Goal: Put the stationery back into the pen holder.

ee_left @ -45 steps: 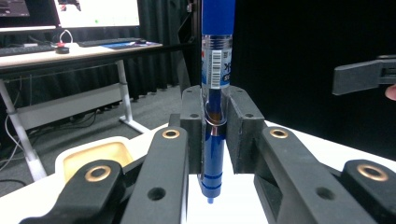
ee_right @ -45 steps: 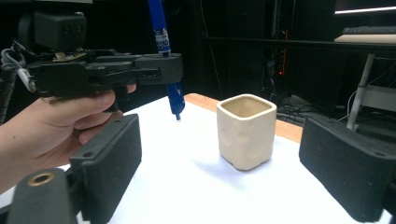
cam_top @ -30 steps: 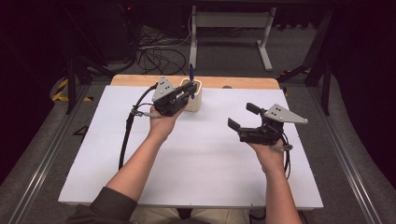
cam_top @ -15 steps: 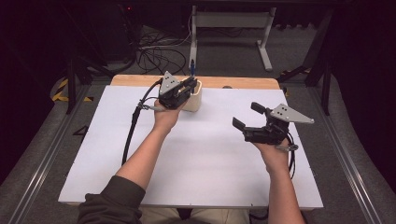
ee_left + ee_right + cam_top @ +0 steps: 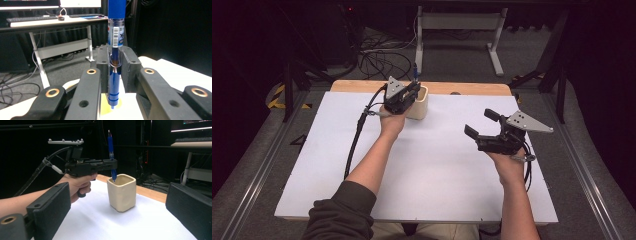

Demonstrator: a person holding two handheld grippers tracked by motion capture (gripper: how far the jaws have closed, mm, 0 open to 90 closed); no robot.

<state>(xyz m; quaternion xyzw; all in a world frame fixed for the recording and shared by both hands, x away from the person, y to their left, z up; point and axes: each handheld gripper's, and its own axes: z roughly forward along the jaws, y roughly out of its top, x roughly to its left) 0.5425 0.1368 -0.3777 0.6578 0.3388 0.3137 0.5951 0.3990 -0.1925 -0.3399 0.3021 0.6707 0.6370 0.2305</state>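
A blue pen (image 5: 114, 52) stands upright between the jaws of my left gripper (image 5: 114, 62), which is shut on it. In the right gripper view the blue pen (image 5: 111, 152) hangs with its tip just inside the mouth of a cream square cup (image 5: 122, 192). Seen from above, the left gripper (image 5: 413, 90) sits over the cup (image 5: 421, 106) at the far middle of the white table (image 5: 437, 170). My right gripper (image 5: 482, 124) is held open above the table's right half, nothing between its fingers (image 5: 47, 207).
A wooden strip (image 5: 472, 88) runs along the table's far edge behind the cup. Beyond it are cables on the floor (image 5: 379, 55) and a white desk frame (image 5: 457, 25). My left gripper's cable (image 5: 357, 135) trails over the left of the table.
My left gripper has carried the pen forward and down, bringing it over the cup so its tip enters the mouth. The right gripper has barely shifted.
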